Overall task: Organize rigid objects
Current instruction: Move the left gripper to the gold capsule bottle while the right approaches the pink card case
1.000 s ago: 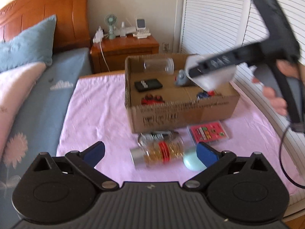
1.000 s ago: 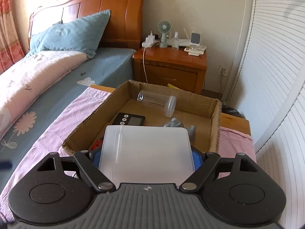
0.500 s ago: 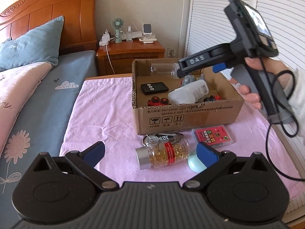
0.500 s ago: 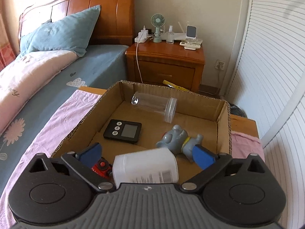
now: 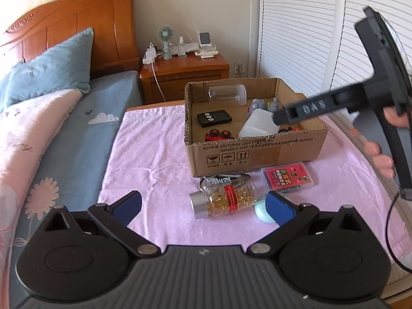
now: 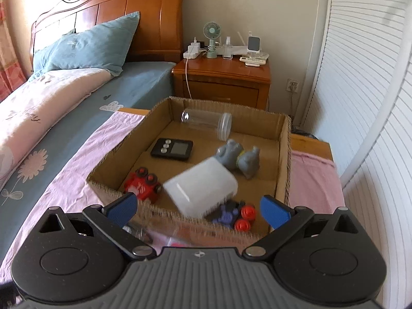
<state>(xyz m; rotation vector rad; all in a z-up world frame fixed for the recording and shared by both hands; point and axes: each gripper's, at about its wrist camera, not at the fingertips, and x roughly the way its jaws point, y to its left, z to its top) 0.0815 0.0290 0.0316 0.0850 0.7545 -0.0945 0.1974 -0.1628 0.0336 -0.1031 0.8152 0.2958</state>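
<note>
step: white bottle (image 6: 203,188) lies in box (image 5: 257,154) | right gripper (image 6: 198,207) spread, empty | left gripper (image 5: 203,203) spread, empty | next: close on pill jar (image 5: 224,200) below box's front edge

The left gripper (image 5: 203,204) is held low and level, its two blue-tipped fingers (image 5: 127,206) spread wide apart with nothing between them. The right gripper (image 6: 198,207) also has its blue-tipped fingers (image 6: 274,209) spread wide, gripping nothing. Seen from the left wrist camera, the right gripper (image 5: 280,117) is raised up and to the right of the left fingers, its long black body angled downward toward its finger end. The person's right hand (image 5: 383,139) wraps the handle, with bare fingertips showing on the near side of the grip.
</note>
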